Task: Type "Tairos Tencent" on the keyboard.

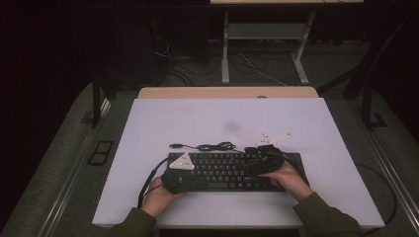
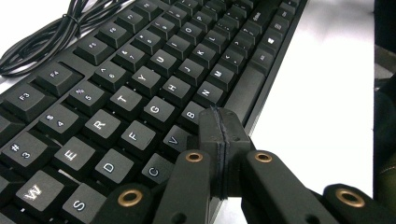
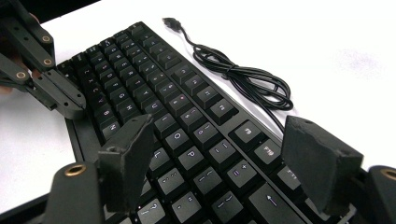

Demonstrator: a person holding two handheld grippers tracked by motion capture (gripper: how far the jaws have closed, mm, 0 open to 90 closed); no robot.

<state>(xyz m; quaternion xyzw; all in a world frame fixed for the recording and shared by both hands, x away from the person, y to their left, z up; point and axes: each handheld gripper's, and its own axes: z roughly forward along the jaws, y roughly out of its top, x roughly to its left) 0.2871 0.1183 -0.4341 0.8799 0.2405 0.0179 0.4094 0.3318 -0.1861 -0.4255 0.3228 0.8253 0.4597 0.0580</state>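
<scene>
Two grippers, keyboard [image 1: 232,170] near-edge, clear surrnd.

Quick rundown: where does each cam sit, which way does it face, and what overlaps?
High view: above the person's side of the table, looking forward and down; both forearms, left gripper and right gripper over the keyboard.
Left gripper view: rides the left gripper, looks along its shut jaws across the keys toward the bundled cable.
Right gripper view: rides the right gripper, open jaws over the keyboard's right end, facing the left gripper.
Shared: keyboard and cable.
</scene>
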